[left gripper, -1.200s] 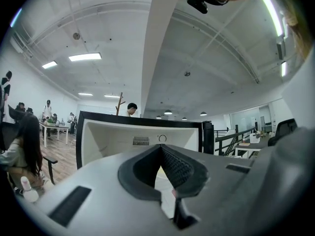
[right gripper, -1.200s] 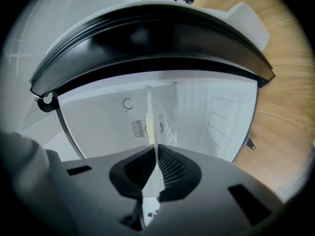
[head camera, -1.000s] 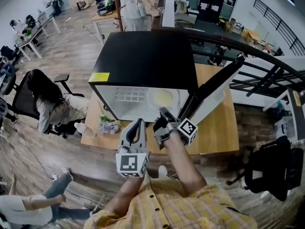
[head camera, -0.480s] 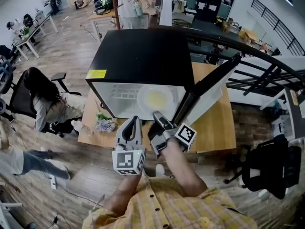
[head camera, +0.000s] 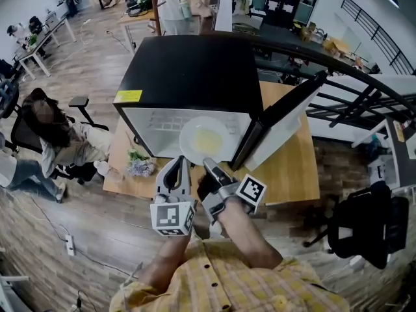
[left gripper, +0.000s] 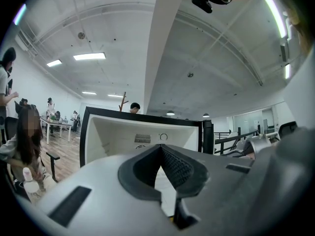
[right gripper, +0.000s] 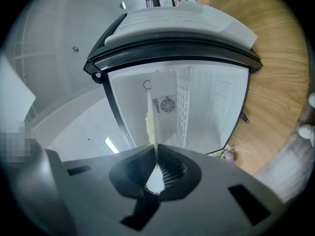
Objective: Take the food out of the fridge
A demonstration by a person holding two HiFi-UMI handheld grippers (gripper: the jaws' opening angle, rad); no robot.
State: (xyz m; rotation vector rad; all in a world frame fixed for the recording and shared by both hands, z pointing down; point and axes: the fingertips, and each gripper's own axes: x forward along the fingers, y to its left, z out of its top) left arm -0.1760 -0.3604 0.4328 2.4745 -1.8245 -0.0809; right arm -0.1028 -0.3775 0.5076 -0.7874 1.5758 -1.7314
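A small black fridge (head camera: 188, 70) stands on a wooden table (head camera: 289, 174) with its door (head camera: 279, 119) swung open to the right. A white plate (head camera: 205, 138) of pale yellow food (head camera: 209, 137) hangs at the fridge's opening, over its front edge. My right gripper (head camera: 209, 166) is shut on the plate's near rim. In the right gripper view the plate (right gripper: 151, 127) shows edge-on between the jaws of the right gripper (right gripper: 156, 168), with the white fridge interior (right gripper: 197, 107) behind. My left gripper (head camera: 179, 164) hovers just left of the plate, shut and holding nothing; its view faces the fridge (left gripper: 142, 132).
A small bunch of flowers (head camera: 138, 168) lies on the table's left front corner. A person sits on an office chair (head camera: 58, 135) at the left. A black railing (head camera: 364, 103) and a black chair (head camera: 364, 229) are at the right.
The plate has come out of the fridge toward me, from deep inside to the front opening, with my right gripper drawing back on it. The left gripper has stayed where it was.
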